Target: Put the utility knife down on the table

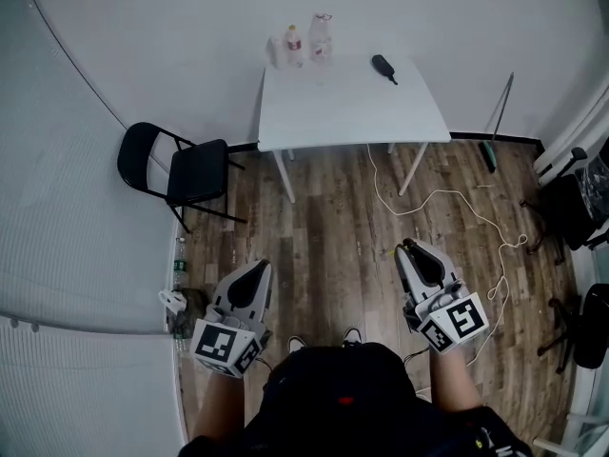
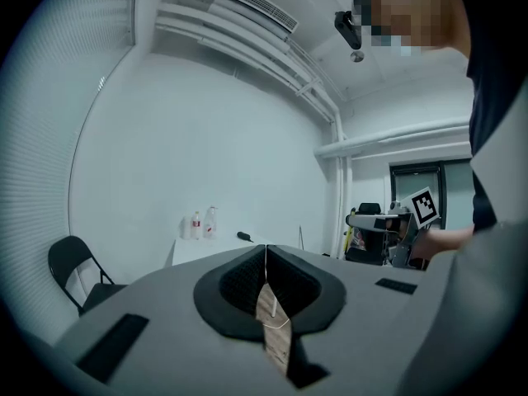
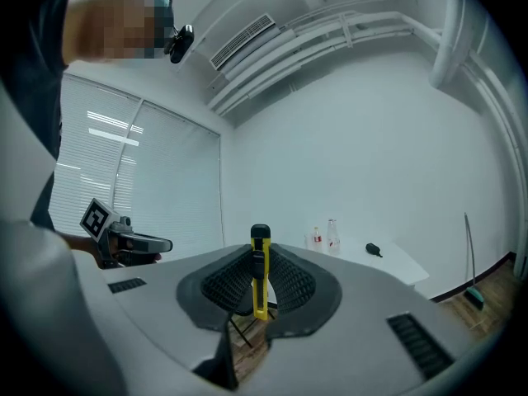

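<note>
A yellow and black utility knife [image 3: 260, 271] stands upright between the jaws of my right gripper [image 3: 260, 280], which is shut on it. In the head view that gripper [image 1: 411, 251] hangs over the wooden floor at the lower right, with the knife's dark tip [image 1: 408, 244] just showing. My left gripper [image 1: 253, 272] is at the lower left, shut with nothing in it, its jaws meeting [image 2: 266, 266]. The white table [image 1: 352, 103] stands well ahead by the wall, also seen small in the right gripper view [image 3: 388, 258] and the left gripper view [image 2: 206, 250].
Bottles [image 1: 306, 41] and a black object [image 1: 384, 67] rest on the table's far side. A black folding chair [image 1: 181, 171] stands left of it. A white cable [image 1: 457, 203] trails over the floor at right, near office chairs [image 1: 571, 208]. A broom [image 1: 495, 127] leans on the wall.
</note>
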Demonstrator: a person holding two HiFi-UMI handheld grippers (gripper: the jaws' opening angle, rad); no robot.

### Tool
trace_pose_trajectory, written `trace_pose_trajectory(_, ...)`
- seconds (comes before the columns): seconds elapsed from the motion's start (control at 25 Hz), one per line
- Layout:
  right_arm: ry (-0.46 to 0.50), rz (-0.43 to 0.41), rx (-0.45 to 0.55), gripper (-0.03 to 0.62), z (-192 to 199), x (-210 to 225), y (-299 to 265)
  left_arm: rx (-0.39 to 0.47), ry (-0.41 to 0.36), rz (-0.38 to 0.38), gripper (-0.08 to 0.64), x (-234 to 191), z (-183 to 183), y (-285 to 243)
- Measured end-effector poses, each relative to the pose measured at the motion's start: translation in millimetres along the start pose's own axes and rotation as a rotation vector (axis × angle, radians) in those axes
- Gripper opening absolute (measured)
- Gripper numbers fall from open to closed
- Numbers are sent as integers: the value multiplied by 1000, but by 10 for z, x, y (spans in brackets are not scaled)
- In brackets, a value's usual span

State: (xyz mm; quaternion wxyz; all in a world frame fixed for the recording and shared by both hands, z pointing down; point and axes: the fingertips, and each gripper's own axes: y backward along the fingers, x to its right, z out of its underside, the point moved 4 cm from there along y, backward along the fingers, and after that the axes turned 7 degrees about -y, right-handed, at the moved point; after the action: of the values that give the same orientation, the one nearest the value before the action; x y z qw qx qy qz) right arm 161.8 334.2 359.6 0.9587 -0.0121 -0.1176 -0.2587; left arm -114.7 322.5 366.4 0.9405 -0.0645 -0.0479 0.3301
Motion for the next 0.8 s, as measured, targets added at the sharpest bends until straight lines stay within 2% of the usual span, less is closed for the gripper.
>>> trace_pose_trajectory(0.24,-23,-50,-34,67,71,433,13,-26,31,-29,23,259,14,-295)
trace_pose_trajectory(0.4,-37,-48,-37,67,83,654,19,-48,32,-29,23,363,86,-437)
trace_pose_trajectory(0.64,-47,-34,-47,67,100,915,-89,-56,38,-35,23,302,66,-699)
trace_pose_trajectory(0.8,17,-21,-61,68,161,965,-216,-49,33,-9,23,219,142,-876)
